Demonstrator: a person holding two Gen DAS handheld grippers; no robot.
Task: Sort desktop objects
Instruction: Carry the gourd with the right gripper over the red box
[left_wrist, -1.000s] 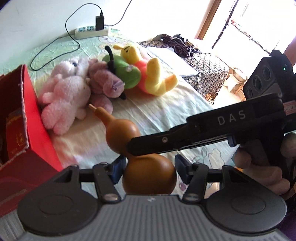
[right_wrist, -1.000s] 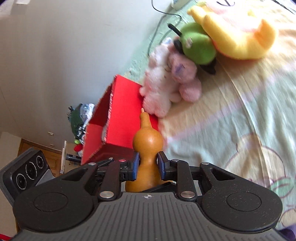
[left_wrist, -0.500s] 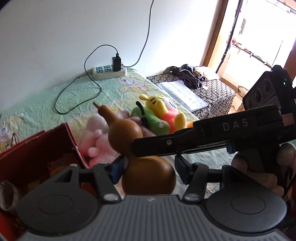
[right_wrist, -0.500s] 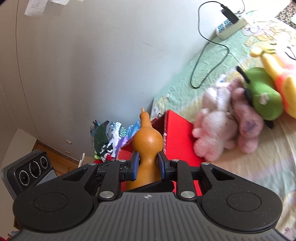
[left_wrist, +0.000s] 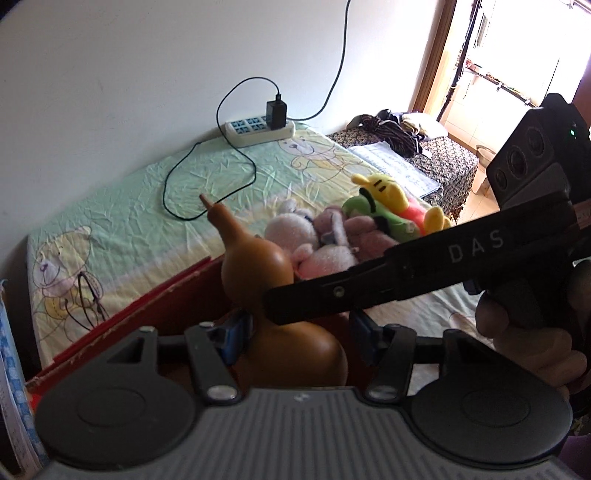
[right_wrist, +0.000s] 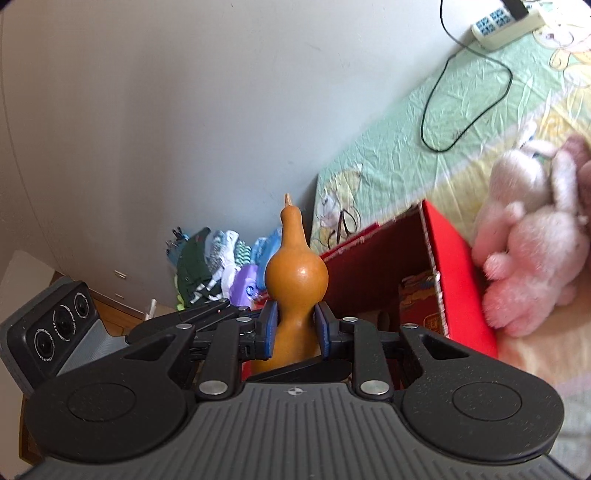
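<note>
Sunlit bedroom, white wall, and a bed (left_wrist: 147, 206) under a pale green cartoon sheet carries everything, so no bench in play. Our landmark is the red box (right_wrist: 450, 280), open at the top. Just beyond it on the sheet lies a heap of plush toys (left_wrist: 332, 240), pink ones nearest, green and yellow behind. Farther back from the box, against the wall, a power strip (left_wrist: 258, 129) trails a black cable (left_wrist: 207, 184).

Now the action! The right claw (right_wrist: 294, 332) is pinching the brown gourd (right_wrist: 295, 280) at its narrow waist, stem up, held in the air just beside the box's open mouth. The left claw (left_wrist: 299, 332) has its pads spread around the gourd's fat lower bulb, and they look apart from it, not squeezing.

Judging by that, the gourd is headed into the box. Best play: keep the waist pinch firm, keep it upright, clear the box rim, lower it, then let go gently so the stem doesn't knock.
</note>
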